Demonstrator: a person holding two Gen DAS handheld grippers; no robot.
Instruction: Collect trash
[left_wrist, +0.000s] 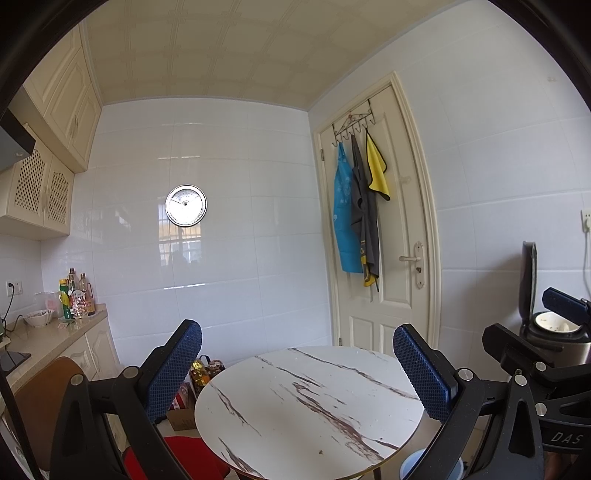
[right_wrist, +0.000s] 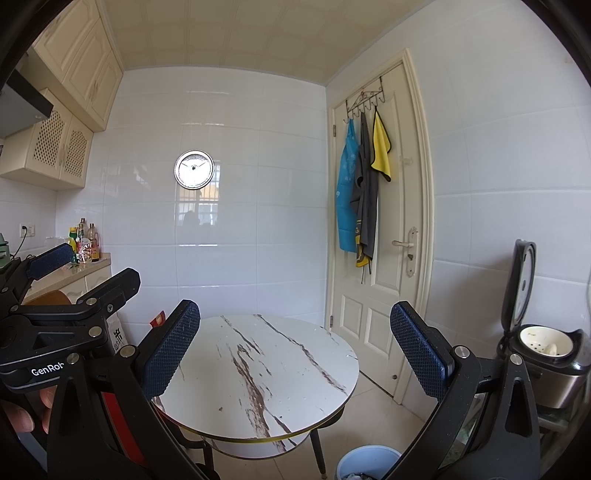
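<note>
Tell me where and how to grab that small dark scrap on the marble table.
Pinch the small dark scrap across its middle, coming straight down from above: it lies low on the round table near the front edge, with nothing beside it. Both the left gripper and right gripper are open; either could try, though it is tiny.

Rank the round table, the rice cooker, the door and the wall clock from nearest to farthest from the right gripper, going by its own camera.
1. Table, just ahead of the right gripper, below its fingers.
2. Rice cooker, to the right, lid up.
3. Door, behind the table, right.
4. Clock, far wall, left.
</note>
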